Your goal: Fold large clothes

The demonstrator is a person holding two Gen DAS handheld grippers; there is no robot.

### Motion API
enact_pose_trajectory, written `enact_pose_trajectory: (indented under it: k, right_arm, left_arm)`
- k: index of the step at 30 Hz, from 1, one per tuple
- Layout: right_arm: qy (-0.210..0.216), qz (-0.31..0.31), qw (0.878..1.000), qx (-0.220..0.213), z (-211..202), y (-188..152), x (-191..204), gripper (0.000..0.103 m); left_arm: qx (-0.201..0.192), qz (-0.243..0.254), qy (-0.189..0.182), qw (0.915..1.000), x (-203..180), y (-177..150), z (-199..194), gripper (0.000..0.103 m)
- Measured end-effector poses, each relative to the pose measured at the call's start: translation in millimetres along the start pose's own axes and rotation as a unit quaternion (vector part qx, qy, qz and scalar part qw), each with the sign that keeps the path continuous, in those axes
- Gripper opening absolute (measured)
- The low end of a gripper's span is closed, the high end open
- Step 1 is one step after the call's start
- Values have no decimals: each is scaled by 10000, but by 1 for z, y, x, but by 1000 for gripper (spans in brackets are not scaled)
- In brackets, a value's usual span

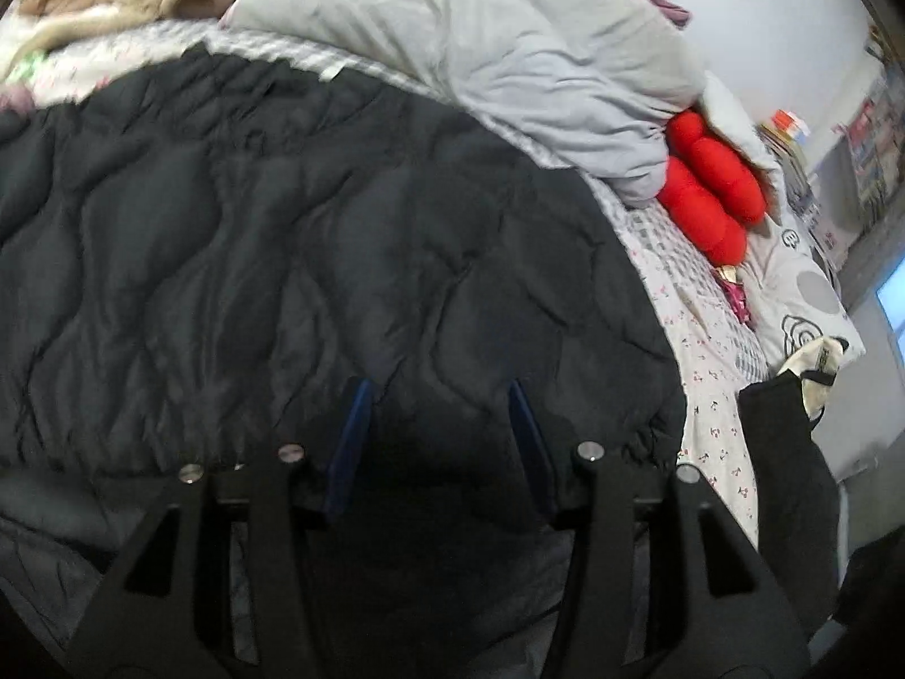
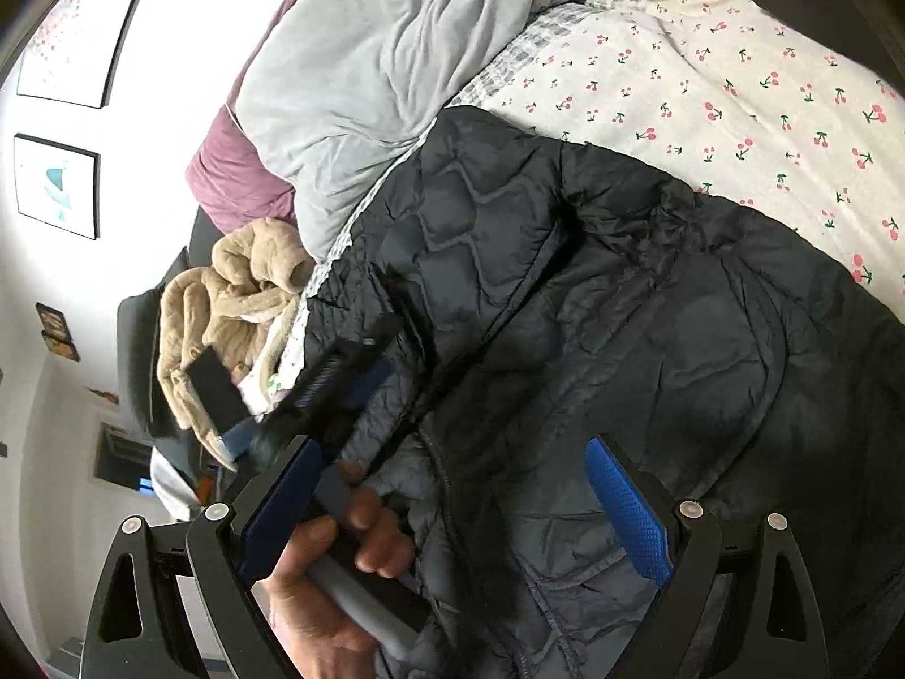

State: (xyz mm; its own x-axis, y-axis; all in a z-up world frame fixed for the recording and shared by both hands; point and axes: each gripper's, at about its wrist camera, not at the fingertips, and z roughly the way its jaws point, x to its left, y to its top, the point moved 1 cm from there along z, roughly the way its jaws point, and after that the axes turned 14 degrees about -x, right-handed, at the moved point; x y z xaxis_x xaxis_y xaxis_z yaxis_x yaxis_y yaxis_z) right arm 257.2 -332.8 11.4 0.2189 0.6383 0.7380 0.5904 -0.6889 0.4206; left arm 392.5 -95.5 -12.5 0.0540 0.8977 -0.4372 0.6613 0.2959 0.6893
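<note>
A dark quilted puffer jacket point(image 1: 317, 237) lies spread across the bed, on the cherry-print bedsheet point(image 2: 735, 85), just beside a rumpled grey duvet point(image 1: 481, 39) with a red plush toy point(image 1: 707, 181) at its edge. The left tool point(image 1: 438, 396) hovers low over the jacket with its blue-padded fingers point(image 1: 353, 441) spread and nothing between them. The right tool point(image 2: 452, 452) is likewise spread wide above the jacket's zipped front, and in its view the person's left hand point(image 2: 334, 583) grips the other tool's handle near a beige fleece garment point(image 2: 237, 305).
</note>
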Motion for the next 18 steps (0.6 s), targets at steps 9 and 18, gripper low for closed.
enact_pose_trajectory:
  k: [9,18]
  right_arm:
    - [-258,-287,9991,-182,-4,5,-1,95]
    - [-645,-1127,9890,-703,-29,8,15,95]
  left_arm:
    - [-385,-24,1136,9928,51,14,-110,68]
    - [-749,-514,1799,9795,142,-27,-255,89]
